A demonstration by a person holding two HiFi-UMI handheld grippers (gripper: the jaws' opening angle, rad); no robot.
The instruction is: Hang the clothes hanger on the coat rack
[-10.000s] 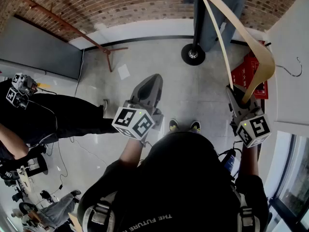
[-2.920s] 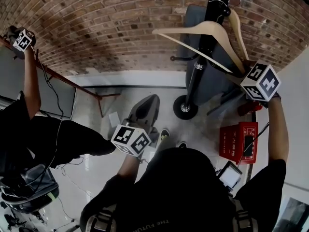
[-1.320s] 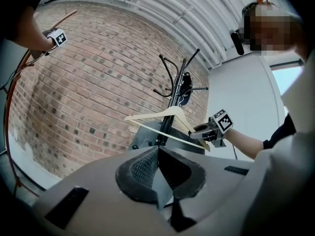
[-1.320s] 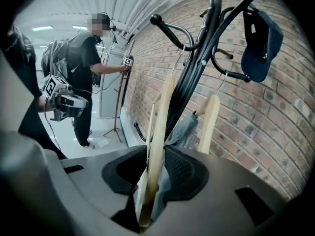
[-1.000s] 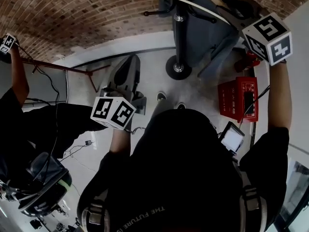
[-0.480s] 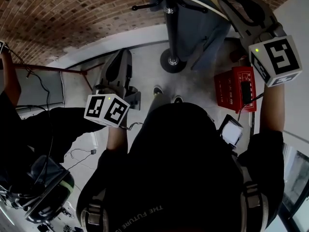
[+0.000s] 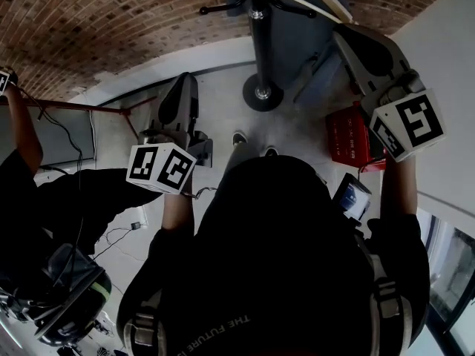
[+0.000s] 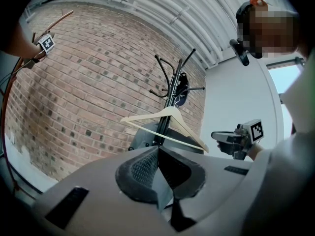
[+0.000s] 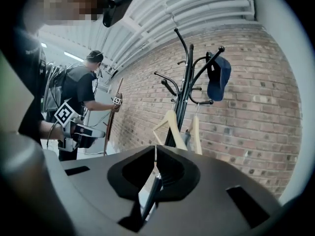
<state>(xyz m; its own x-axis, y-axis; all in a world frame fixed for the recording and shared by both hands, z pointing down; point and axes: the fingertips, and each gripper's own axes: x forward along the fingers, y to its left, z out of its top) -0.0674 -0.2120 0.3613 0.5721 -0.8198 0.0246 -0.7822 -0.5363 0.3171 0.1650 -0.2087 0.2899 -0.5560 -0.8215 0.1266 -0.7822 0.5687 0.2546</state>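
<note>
Clothes hanger point(image 8: 188, 128) hangs on the coat rack point(image 8: 171, 101), well apart from both jaws. Left gripper point(image 8: 158, 151) and right gripper point(image 9: 155, 152) are each closed on nothing.

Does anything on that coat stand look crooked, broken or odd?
Nothing stands out. The hanger hangs from the rack, and a blue cap sits on an upper hook. The left gripper and right gripper are shut, empty and clear of the rack.
</note>
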